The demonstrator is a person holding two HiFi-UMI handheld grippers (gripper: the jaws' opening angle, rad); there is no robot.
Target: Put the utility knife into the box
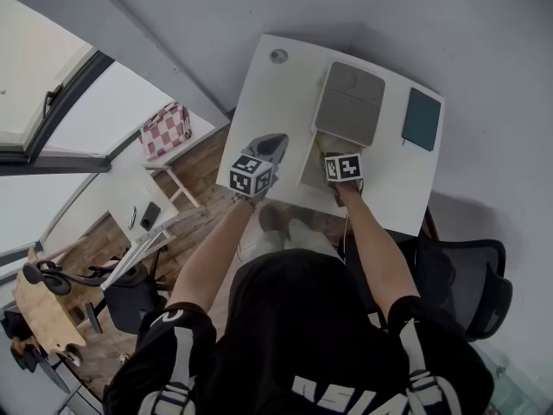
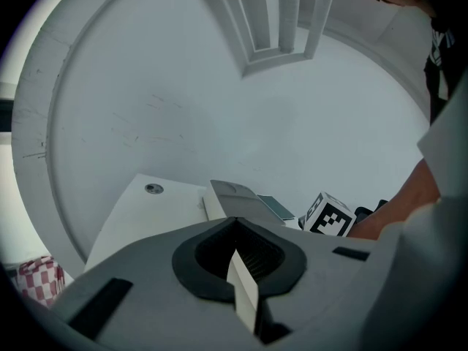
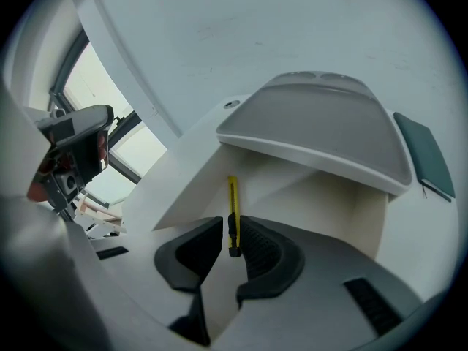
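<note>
My right tongs (image 3: 228,229) stand apart over the open box (image 3: 344,203); the utility knife (image 3: 232,210) sits between them, pointing to 12 o'clock, unpinched, seemingly inside the box; left tongs (image 2: 235,221) closed, off at 9 o'clock. I judge it light, stiff, smooth; grip mid-body. Count: one utility knife, one box, one notebook (image 1: 422,119) on the counter (image 1: 259,93).

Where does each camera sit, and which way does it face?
Head view: on the person's head, aimed steeply down at the table and box; both forearms and torso show.
Left gripper view: on the left gripper, facing across the table toward the wall; its shut fingers and the person's arm show.
Right gripper view: on the right gripper, looking into the box at the utility knife between parted fingers.
Shared: all three show the box.
</note>
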